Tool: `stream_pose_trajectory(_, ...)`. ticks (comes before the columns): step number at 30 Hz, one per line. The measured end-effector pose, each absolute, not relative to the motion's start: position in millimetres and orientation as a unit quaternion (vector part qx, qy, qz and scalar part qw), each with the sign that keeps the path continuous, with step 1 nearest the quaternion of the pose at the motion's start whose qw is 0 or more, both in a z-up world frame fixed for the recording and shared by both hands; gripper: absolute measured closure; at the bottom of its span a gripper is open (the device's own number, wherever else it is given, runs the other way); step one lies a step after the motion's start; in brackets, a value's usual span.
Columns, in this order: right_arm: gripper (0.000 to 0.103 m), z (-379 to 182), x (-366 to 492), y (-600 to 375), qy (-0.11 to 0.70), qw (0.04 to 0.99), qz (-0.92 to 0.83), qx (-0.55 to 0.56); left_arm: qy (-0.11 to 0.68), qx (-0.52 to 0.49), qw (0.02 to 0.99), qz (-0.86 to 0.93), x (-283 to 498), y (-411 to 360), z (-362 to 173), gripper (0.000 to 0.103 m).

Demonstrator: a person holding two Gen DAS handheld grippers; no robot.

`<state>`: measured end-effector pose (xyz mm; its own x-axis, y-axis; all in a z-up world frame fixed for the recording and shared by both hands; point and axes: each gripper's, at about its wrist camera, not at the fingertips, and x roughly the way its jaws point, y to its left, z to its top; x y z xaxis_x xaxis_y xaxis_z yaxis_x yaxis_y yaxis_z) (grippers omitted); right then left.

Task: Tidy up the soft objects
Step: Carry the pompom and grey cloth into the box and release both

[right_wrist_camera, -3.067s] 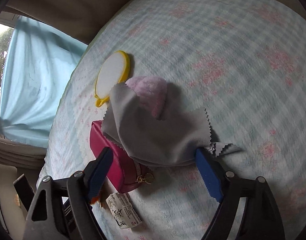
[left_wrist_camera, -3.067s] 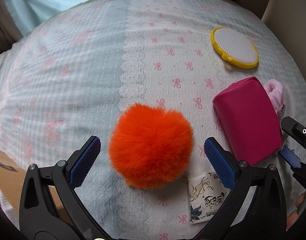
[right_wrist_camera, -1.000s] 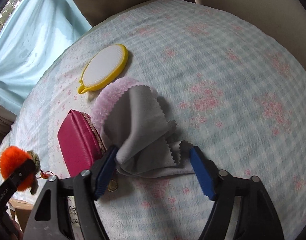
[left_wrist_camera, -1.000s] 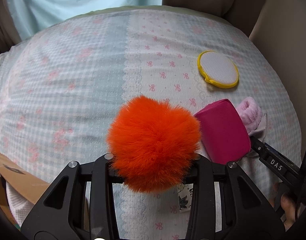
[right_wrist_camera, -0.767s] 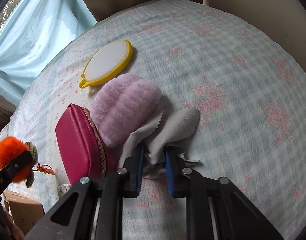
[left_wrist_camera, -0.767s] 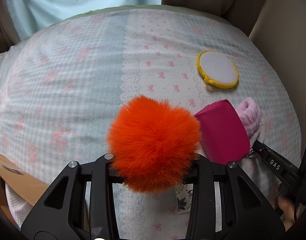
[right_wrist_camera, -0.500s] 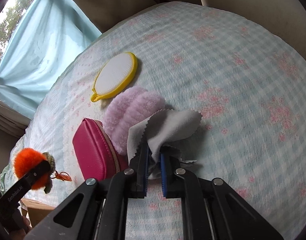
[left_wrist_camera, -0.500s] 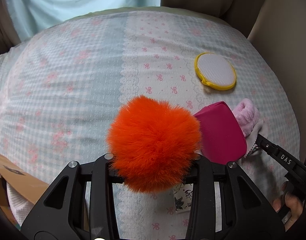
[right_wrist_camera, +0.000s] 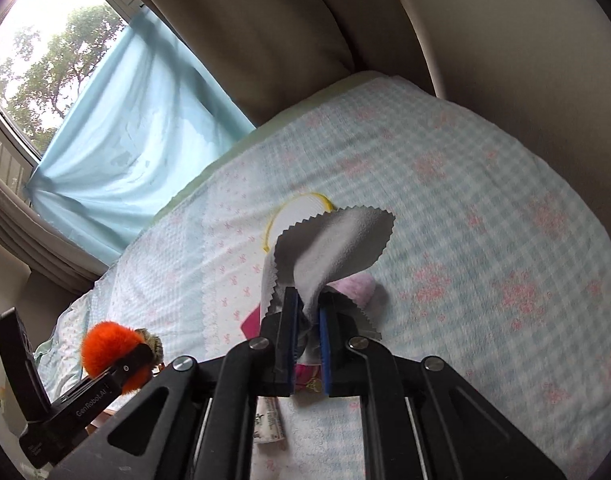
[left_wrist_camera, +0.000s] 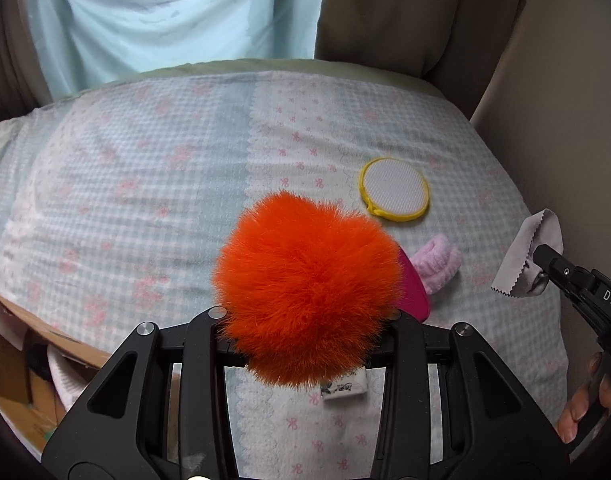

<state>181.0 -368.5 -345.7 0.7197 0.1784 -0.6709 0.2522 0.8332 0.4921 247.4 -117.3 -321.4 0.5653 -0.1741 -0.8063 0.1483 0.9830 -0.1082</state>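
My left gripper (left_wrist_camera: 305, 320) is shut on an orange fluffy pompom (left_wrist_camera: 305, 296) and holds it above the bed; it also shows in the right wrist view (right_wrist_camera: 109, 346). My right gripper (right_wrist_camera: 305, 312) is shut on a grey cloth with zigzag edges (right_wrist_camera: 333, 248), lifted off the bed; the cloth shows at the right of the left wrist view (left_wrist_camera: 529, 252). A pink fluffy pad (left_wrist_camera: 437, 264), a magenta pouch (left_wrist_camera: 413, 292) partly hidden behind the pompom, and a yellow-rimmed white round pad (left_wrist_camera: 393, 190) lie on the bed.
The bed has a pale checked cover with pink bows (left_wrist_camera: 145, 208). A small printed sachet (left_wrist_camera: 341, 390) lies near the front edge. A cardboard box (left_wrist_camera: 21, 364) stands at the lower left. A beige headboard (left_wrist_camera: 565, 80) rises on the right, a blue curtain (left_wrist_camera: 177, 12) behind.
My right gripper closed on the grey cloth and lifted it off the pink pad. My left gripper closed on the orange pompom earlier and has raised it higher.
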Motion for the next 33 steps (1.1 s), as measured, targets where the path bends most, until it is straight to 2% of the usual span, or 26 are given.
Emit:
stream_pose_trajectory(9, 0.094, -220, 149, -312, 0.353, 0.907, 0.062, 0.222, 0.428, -0.032, 0.9, -0.079, 187, -63, -208, 0.07)
stream_pose_trajectory(16, 0.094, -167, 134, -233, 0.353, 0.906, 0.159, 0.168, 0.429, -0.009, 0.903, -0.026, 137, 15, -171, 0.07)
stream_pose_trajectory(23, 0.094, -173, 125, -139, 0.396, 0.878, 0.235, 0.131, 0.463, 0.002, 0.886, 0.018, 112, 105, -188, 0.07)
stream_pose_trajectory(33, 0.094, -247, 123, -12, 0.485, 0.833, 0.239, 0.117, 0.554, 0.014, 0.832, -0.011, 132, 207, -270, 0.07)
